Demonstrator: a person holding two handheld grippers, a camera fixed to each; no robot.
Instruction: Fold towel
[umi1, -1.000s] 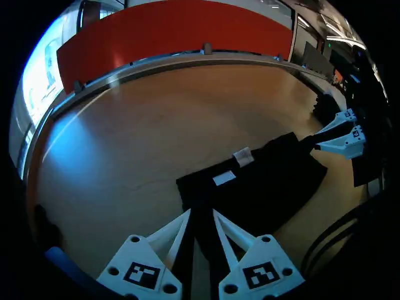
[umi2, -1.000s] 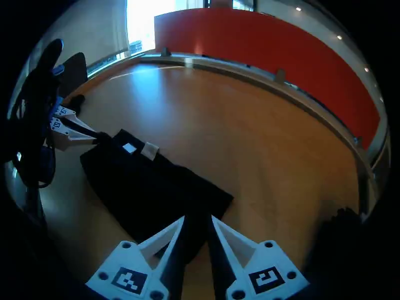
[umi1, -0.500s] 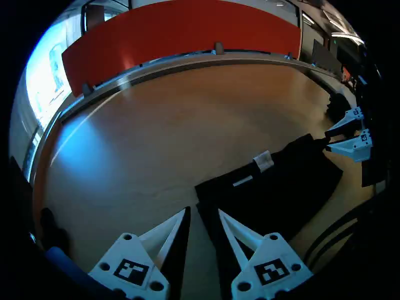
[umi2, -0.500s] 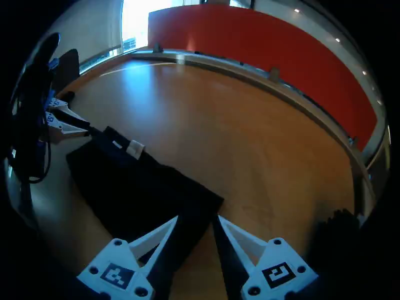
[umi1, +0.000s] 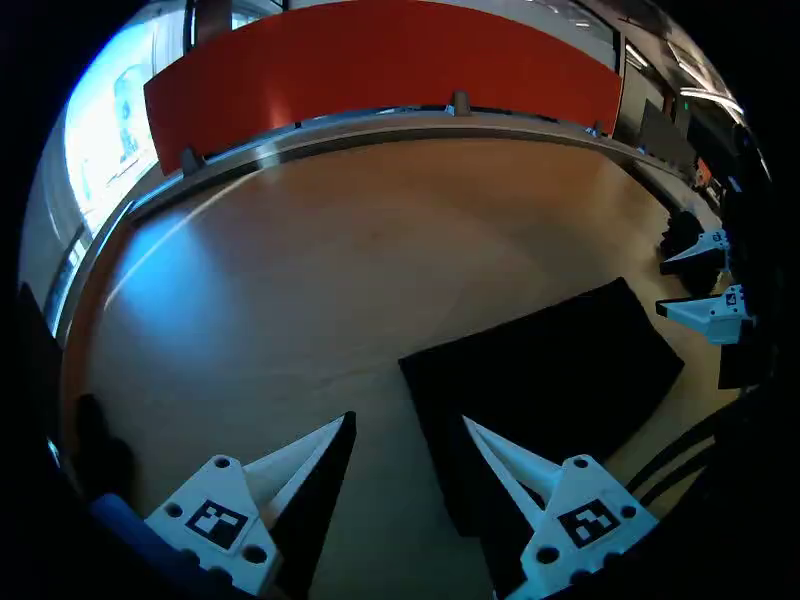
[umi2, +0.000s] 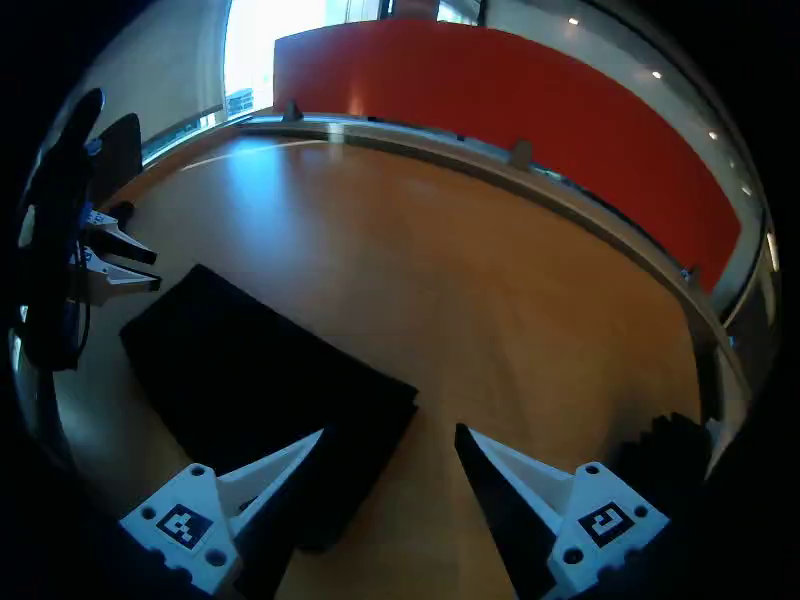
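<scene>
Fold towel: the stage between folds, judged from how the cloth lies.

The towel (umi1: 545, 380) is a black, flat rectangle, apparently already doubled. It lies directly on the wood of the desk (umi1: 300, 280), towards the near edge and well apart from the red panel (umi1: 380, 60) along the far edge.

The left gripper (umi1: 405, 425) has its fingers spread wide and grasps nothing. One corner of the towel lies just ahead of them, and the pictures do not settle whether a finger touches the cloth. In the right gripper view, the right gripper (umi2: 390, 430) is likewise parted and empty, at the opposite corner on the same near side.

Step in hand (a judgement): one fold is laid and both tools are free of it. If a further fold is wanted, the next move calls for each gripper to close on a corner of one short end. The two would then lift together and carry that end over to meet the other, keeping the edges aligned and the layers from slipping.

No bin, basket or box can be made out on the desk. A dark ridged object (umi2: 672, 445) near the desk's right edge is too dim to identify as a container or otherwise.
</scene>
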